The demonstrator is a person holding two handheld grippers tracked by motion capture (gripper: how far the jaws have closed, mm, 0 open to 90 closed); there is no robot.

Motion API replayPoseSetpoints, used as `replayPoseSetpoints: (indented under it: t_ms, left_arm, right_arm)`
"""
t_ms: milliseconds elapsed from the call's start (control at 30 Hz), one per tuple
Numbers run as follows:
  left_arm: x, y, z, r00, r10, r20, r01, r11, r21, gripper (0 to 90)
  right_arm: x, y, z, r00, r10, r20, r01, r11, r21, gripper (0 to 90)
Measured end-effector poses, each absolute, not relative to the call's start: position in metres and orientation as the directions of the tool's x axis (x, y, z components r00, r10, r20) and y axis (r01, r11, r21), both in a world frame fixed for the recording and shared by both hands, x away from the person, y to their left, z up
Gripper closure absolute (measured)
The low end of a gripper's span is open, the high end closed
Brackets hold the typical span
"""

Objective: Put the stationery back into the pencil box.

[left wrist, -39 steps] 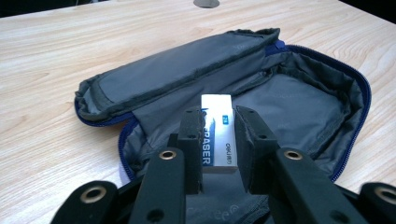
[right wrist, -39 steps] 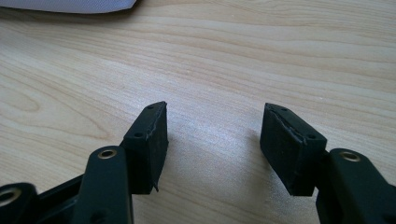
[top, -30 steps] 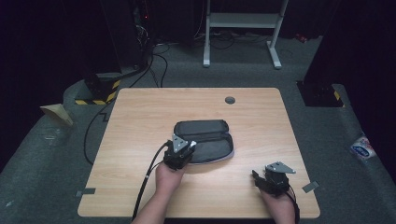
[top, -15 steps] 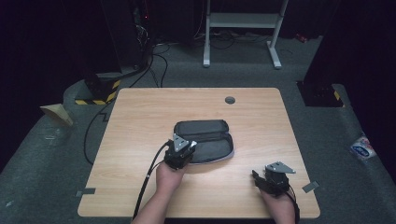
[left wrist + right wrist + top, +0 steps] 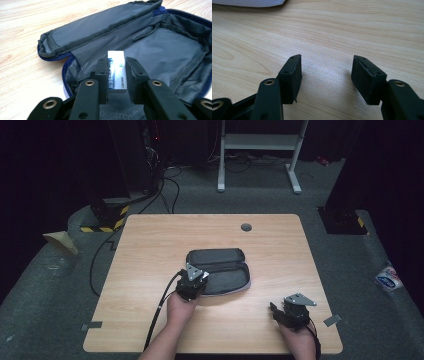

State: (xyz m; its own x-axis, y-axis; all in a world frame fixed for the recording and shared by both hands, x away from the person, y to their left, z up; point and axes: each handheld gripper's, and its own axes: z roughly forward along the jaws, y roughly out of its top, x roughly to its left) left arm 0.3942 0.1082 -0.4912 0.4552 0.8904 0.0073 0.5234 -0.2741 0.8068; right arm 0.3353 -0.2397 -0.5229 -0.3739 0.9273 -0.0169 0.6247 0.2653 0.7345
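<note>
Nothing has moved: left gripper (image 5: 116,72) still clamps eraser (image 5: 116,68).

An opened pencil case (image 5: 220,270) lies mid-surface (image 5: 150,245). At its near left edge the left gripper (image 5: 117,75) holds an eraser (image 5: 116,72) over the case's inside. The right gripper (image 5: 292,309) sits well apart, near the front right corner.

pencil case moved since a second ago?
No. In the high view the open pencil case lies at the same spot below the table's round grommet, with the left gripper at its near edge as before.
</note>
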Motion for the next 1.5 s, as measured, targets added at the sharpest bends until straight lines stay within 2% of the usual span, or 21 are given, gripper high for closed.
replayPoseSetpoints:
  t_ms: [333, 867, 967, 1133, 1500]
  left_arm:
    - [0.401, 0.113, -0.494, 0.449, 0.893, 0.037, 0.522, -0.295, 0.8, 72.9]
    - [0.399, 0.113, -0.493, 0.441, 0.897, 0.02, 0.526, -0.276, 0.804, 72.2]
    - [0.399, 0.112, -0.491, 0.431, 0.902, 0.022, 0.512, -0.265, 0.817, 64.0]
    - [0.399, 0.112, -0.484, 0.434, 0.901, 0.016, 0.504, -0.258, 0.824, 57.2]
    - [0.398, 0.112, -0.477, 0.464, 0.886, 0.009, 0.493, -0.266, 0.828, 51.2]
  right_arm:
    - [0.335, -0.24, -0.523, -0.373, 0.928, -0.016, 0.626, 0.264, 0.734, 41.4]
    - [0.335, -0.24, -0.523, -0.372, 0.928, -0.016, 0.626, 0.263, 0.734, 41.4]
    - [0.335, -0.24, -0.523, -0.377, 0.926, -0.018, 0.623, 0.268, 0.734, 41.4]
    - [0.335, -0.24, -0.523, -0.375, 0.927, -0.016, 0.625, 0.266, 0.734, 41.4]
    - [0.335, -0.24, -0.523, -0.378, 0.926, -0.018, 0.623, 0.269, 0.734, 41.3]
